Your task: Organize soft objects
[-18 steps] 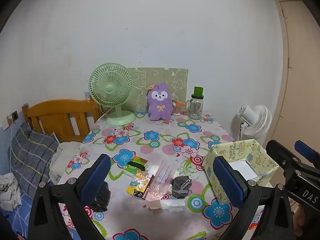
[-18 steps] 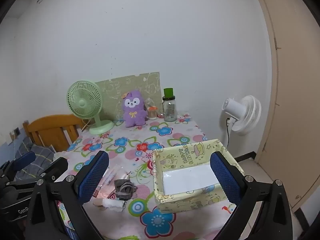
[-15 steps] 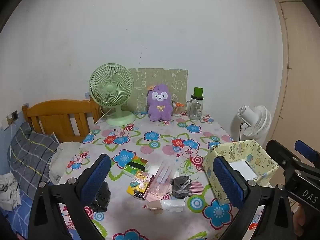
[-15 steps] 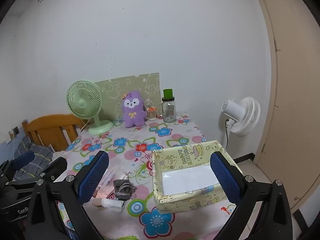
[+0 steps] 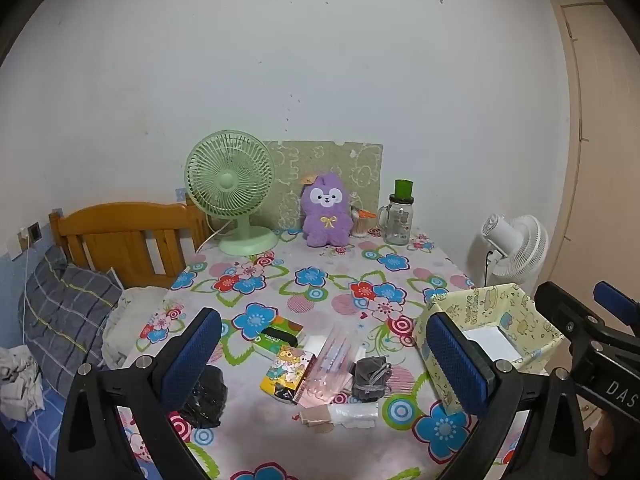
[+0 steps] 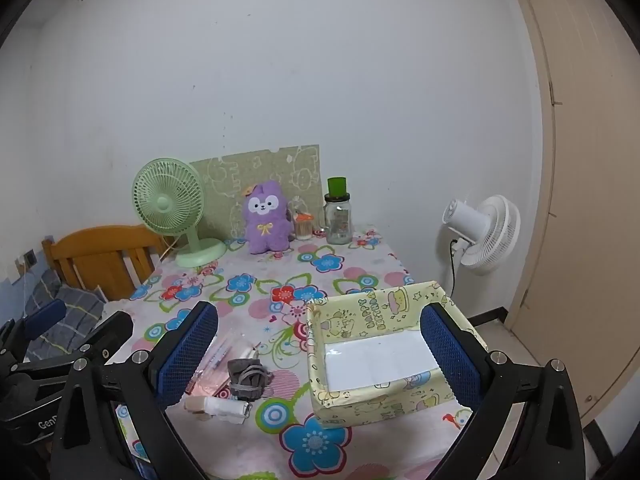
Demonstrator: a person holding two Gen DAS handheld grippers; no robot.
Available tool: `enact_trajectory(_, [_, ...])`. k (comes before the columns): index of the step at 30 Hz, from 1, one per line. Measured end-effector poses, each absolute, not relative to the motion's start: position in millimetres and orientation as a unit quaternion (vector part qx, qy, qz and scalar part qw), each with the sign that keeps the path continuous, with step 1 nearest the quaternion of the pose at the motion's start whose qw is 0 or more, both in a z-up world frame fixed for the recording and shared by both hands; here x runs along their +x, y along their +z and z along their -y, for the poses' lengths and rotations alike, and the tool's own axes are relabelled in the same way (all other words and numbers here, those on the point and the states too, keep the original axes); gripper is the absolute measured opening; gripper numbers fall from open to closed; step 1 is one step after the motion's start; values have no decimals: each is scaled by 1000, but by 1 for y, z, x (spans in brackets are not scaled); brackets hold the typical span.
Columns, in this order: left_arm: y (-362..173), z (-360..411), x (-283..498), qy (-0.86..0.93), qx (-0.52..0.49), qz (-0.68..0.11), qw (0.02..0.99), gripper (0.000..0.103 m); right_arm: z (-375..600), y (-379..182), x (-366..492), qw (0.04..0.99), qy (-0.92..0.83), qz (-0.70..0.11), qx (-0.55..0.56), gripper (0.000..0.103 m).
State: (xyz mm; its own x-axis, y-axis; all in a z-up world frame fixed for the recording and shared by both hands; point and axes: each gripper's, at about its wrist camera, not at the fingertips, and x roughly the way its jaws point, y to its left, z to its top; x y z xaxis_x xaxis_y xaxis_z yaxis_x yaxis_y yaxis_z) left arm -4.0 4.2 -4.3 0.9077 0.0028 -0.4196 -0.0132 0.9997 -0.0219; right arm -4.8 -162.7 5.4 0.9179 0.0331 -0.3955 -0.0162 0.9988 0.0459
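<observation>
A pile of small items lies near the table's front: a grey drawstring pouch, a black crumpled bag, a clear pink packet, a cartoon packet, a green box and a white roll. An empty yellow paper box stands at the front right. A purple plush sits at the back. My left gripper is open above the pile. My right gripper is open, over the box's left wall.
The table has a flowered cloth. A green desk fan and a green-capped jar stand at the back. A white floor fan is at the right. A wooden bedhead and bedding are at the left.
</observation>
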Motion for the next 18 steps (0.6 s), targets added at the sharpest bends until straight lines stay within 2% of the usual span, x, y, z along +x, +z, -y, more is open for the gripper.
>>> enact_trajectory(18, [-9,1,-5,8,-11,-217,976,103,159,6,-6,979,10,-203,21,102])
